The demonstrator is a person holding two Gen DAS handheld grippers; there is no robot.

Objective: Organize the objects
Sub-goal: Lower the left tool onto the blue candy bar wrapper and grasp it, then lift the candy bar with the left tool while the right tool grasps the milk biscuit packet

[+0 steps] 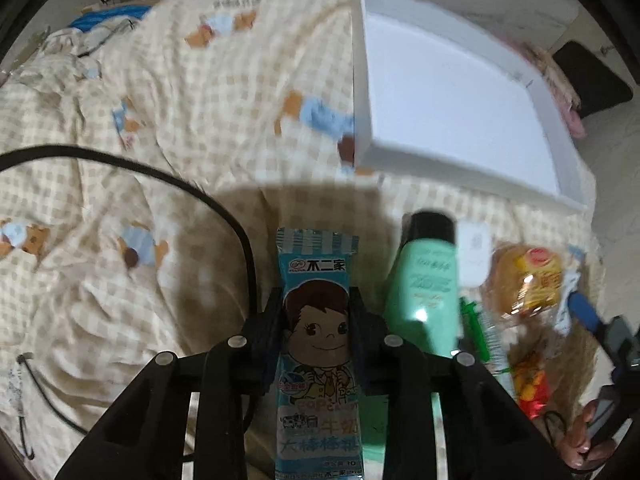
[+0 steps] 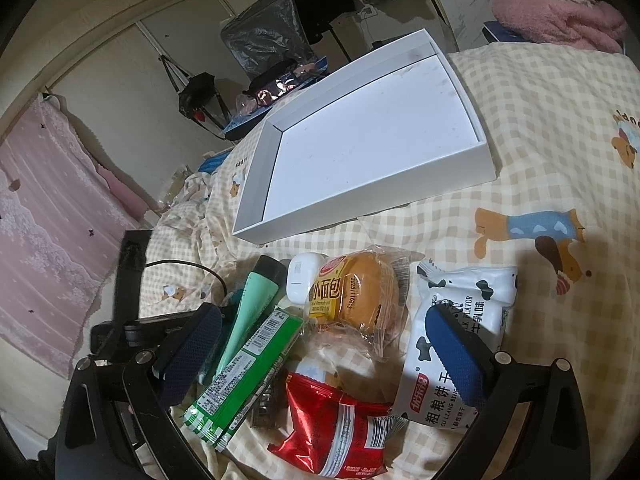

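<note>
Both grippers have black frames with silver screws; right gripper point(image 2: 324, 356) pads point(image 2: 454, 356) navy blue.

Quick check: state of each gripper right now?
Left gripper: jaws shut on the blue candy packet.
Right gripper: jaws open, holding nothing, above the snack pile.
</note>
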